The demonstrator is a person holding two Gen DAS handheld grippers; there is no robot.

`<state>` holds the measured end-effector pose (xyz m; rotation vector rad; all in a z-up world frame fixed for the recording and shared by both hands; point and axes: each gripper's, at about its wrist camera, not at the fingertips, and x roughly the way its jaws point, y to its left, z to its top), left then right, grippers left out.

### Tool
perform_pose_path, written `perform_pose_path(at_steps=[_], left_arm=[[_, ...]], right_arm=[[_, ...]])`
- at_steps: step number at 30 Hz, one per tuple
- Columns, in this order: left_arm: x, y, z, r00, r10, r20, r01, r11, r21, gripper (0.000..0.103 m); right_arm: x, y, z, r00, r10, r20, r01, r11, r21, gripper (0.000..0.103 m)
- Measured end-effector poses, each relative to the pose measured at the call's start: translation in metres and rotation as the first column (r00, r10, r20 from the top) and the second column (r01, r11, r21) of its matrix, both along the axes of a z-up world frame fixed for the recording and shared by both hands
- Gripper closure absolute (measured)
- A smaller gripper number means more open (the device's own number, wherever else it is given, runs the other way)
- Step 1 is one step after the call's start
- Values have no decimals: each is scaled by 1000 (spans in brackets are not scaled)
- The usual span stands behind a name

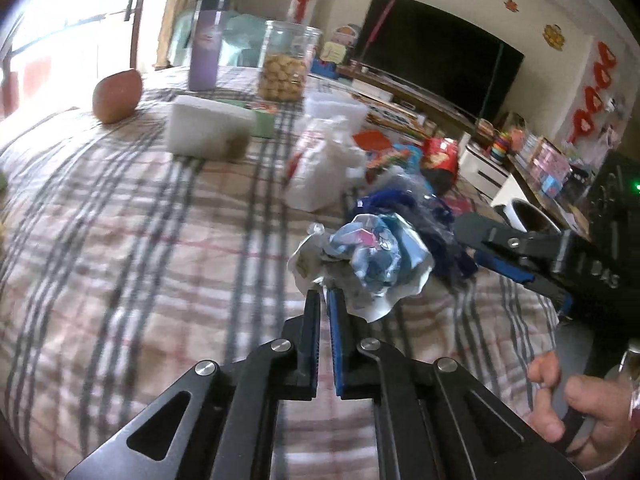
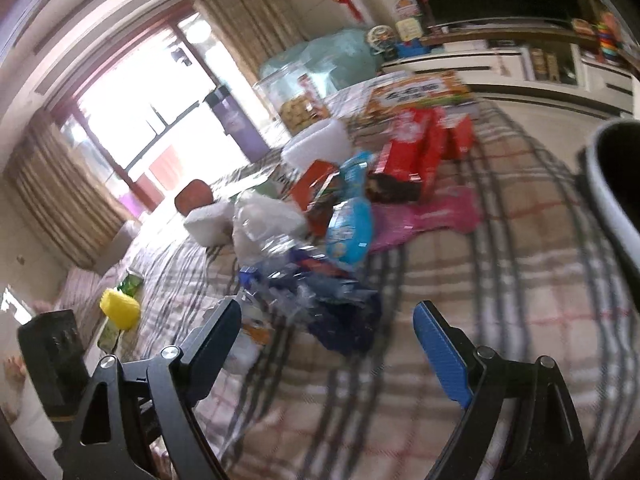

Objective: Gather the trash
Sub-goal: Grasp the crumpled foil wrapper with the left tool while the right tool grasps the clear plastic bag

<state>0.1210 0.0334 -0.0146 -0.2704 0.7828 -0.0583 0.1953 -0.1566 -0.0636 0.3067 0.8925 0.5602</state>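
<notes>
My left gripper (image 1: 324, 296) is shut on the edge of a crumpled blue-and-silver wrapper (image 1: 368, 260), held just over the plaid tablecloth (image 1: 140, 260). Beyond it lies a trash pile: a dark blue wrapper (image 1: 440, 248), clear plastic (image 1: 404, 188) and a white plastic bag (image 1: 324, 168). My right gripper (image 1: 470, 242) reaches in from the right, open. In the right wrist view my right gripper (image 2: 328, 312) stands open just before the dark blue wrapper (image 2: 344, 324) and clear plastic (image 2: 280, 256), pads not touching them. Behind lie a light blue packet (image 2: 352, 232), a pink wrapper (image 2: 424, 216) and red boxes (image 2: 416, 148).
A white foam block (image 1: 208, 128), a purple bottle (image 1: 206, 56), a cookie jar (image 1: 286, 64) and a brown round object (image 1: 118, 96) stand farther back. A white-rimmed bin (image 2: 612, 200) is at the table's right. A yellow object (image 2: 120, 308) lies at the left. A hand (image 1: 580, 412) holds the right gripper.
</notes>
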Motion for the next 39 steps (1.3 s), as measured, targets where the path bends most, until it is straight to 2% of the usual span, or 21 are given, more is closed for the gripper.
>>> perform_pose_path(at_steps=[5,6,7,10,16,23,28,31,33,36,38,39], left_arm=[[-2,4,-1,1000,15,-6,-15,1000,1,99],[-2,3,-1,1000,14,-5,-14,1000,2,99],[-2,2,0,1000,11,-4,-11,1000,2,99],[-1,-1,2,1000,-2,5,2,1000,2,100],[0,-14,9,998,-52,35,52,999,-1,101],[0,-42,14,990,-126,56,126,992,-6,102],[1,-53,21,988,-140,66,138,990,33,102],[-2,-43,23,994,-96,61,93,994,51,91],[-5,-37,22,997,-47,66,43,997,71,65],[0,-32,18,998,7,58,-12,996,83,44],[11,-35,9,1000,1,13,-2,996,89,38],[18,-36,4,1000,-8,-5,8,997,81,40]], right_arm=[[11,23,-7,998,56,4,-56,997,-59,16],[13,25,-8,998,62,6,-61,996,-72,26],[14,26,-9,998,68,5,-67,994,-84,48],[13,25,-11,997,77,-8,-78,993,-89,64],[-9,5,0,998,62,27,-60,996,-67,67],[-26,-45,13,998,-33,52,35,999,-40,67],[-33,-75,16,994,-92,54,94,995,-34,67],[-37,-88,16,992,-111,53,113,993,-26,67],[-39,-93,16,992,-117,52,118,993,-21,67],[-38,-93,14,992,-119,42,119,993,-10,67],[-38,-92,12,992,-116,39,117,993,-7,67],[-38,-91,11,992,-117,37,117,993,-6,67]])
